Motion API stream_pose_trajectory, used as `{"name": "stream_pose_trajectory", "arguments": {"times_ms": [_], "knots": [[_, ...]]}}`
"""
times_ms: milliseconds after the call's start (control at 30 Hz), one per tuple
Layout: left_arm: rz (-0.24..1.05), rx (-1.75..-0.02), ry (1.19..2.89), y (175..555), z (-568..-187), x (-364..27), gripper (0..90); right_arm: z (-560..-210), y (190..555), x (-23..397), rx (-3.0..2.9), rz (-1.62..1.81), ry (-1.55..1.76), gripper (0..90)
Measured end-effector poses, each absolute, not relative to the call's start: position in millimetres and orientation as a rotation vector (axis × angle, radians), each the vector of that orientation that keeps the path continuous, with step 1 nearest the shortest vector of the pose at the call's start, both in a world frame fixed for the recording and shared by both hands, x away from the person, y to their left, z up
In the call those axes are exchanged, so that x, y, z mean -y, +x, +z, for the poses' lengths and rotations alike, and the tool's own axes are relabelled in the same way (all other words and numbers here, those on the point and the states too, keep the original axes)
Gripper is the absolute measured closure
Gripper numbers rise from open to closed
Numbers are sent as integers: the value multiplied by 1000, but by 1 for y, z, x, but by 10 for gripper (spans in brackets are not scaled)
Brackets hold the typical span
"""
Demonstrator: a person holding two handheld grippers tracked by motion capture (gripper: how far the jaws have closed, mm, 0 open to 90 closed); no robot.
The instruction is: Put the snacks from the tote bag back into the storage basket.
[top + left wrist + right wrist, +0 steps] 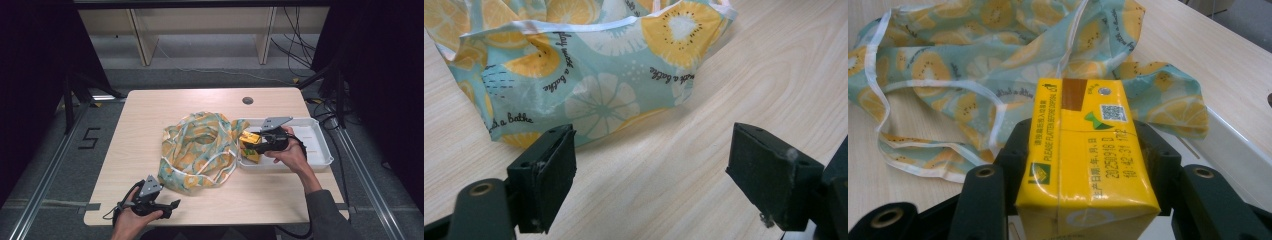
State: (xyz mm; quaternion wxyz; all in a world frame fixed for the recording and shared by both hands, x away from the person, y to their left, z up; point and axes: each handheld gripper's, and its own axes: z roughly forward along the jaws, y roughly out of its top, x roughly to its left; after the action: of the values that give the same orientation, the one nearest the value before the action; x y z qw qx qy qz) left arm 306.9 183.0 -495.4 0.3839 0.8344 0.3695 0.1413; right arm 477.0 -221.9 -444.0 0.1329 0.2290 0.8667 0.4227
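Right gripper view has my right gripper [1083,200] clamping the yellow juice carton [1085,160] over the white tray [320,145], left gripper [651,170] gaping idle; I fear snagging the fruit-print bag [200,150].

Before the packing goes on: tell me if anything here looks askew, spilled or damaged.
Nothing spilled or damaged. The fruit-print bag lies crumpled, one edge draped over the white tray rim. The right tongs grip an intact yellow carton.
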Motion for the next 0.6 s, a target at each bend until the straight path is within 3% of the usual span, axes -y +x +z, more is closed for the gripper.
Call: {"name": "stream_pose_trajectory", "arguments": {"times_ms": [600], "knots": [[370, -937, 2126, 306, -497, -182, 188, -451, 472, 238, -2500, 1236, 619, 510]]}}
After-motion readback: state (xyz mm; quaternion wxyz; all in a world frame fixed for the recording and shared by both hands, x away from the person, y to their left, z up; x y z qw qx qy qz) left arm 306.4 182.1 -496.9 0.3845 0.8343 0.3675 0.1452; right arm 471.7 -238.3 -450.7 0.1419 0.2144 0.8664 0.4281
